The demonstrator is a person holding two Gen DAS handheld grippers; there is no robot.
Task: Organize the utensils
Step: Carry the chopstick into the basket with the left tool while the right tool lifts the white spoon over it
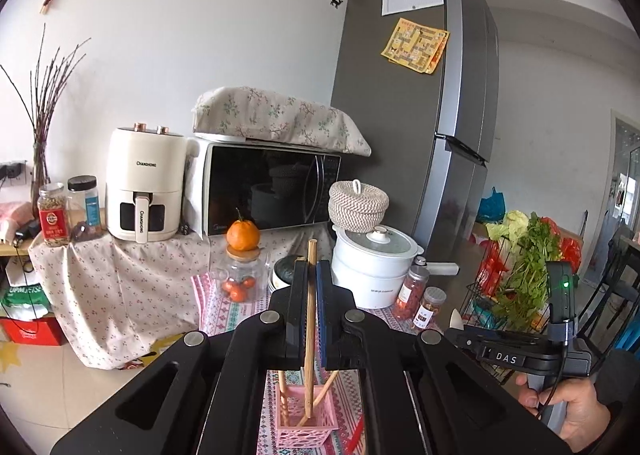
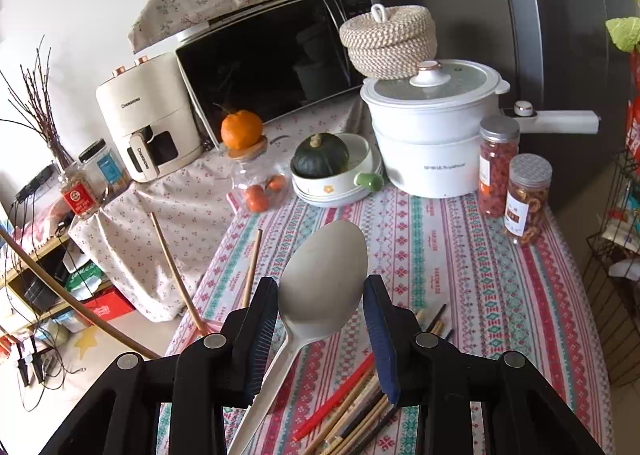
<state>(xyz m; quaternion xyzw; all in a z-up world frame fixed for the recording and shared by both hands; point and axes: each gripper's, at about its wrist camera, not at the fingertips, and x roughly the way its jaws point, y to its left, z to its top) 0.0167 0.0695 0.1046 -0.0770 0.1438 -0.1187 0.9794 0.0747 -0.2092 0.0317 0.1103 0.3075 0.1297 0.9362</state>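
At the bottom centre of the left view, the left claw clenched one upright chopstick, lower end over the pink basket. The right claw grasped a pale spoon above loose chopsticks on the tabletop, presumably awaiting sorting.

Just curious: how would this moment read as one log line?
left tongs: shut on chopstick above pink basket | right tongs: gripping rice spoon | chopstick pile: on table
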